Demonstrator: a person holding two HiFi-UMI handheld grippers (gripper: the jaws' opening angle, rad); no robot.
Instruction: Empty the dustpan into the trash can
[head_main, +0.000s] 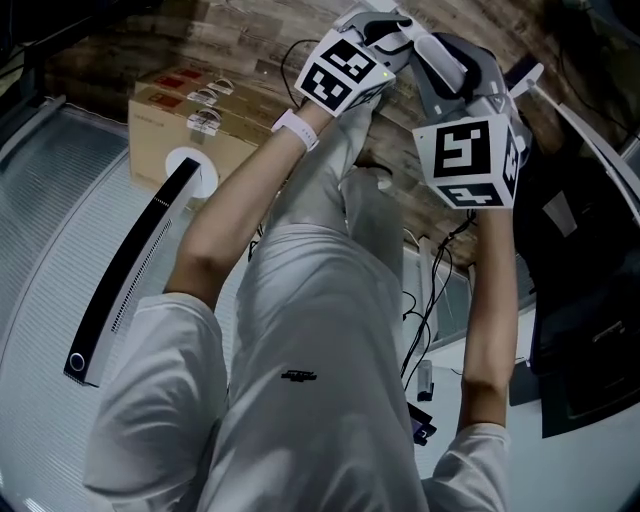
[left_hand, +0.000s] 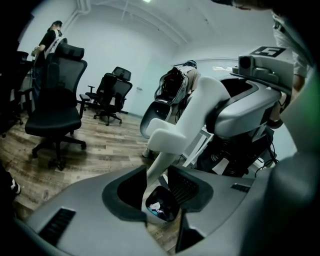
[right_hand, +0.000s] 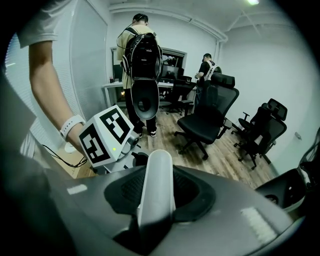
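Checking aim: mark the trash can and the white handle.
trash can (left_hand: 171, 200), left gripper view, on its black liner.
white handle (right_hand: 157, 185), right gripper view, on its shaft between the jaws.

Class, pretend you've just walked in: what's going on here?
A person is standing with a hand-held gripper in each hand. The left hand-held gripper and the right hand-held gripper are both shut on the same white handle. Straight down along it sits a dark container holding white scraps. Whether that is the loaded dustpan or the trash can is unclear.
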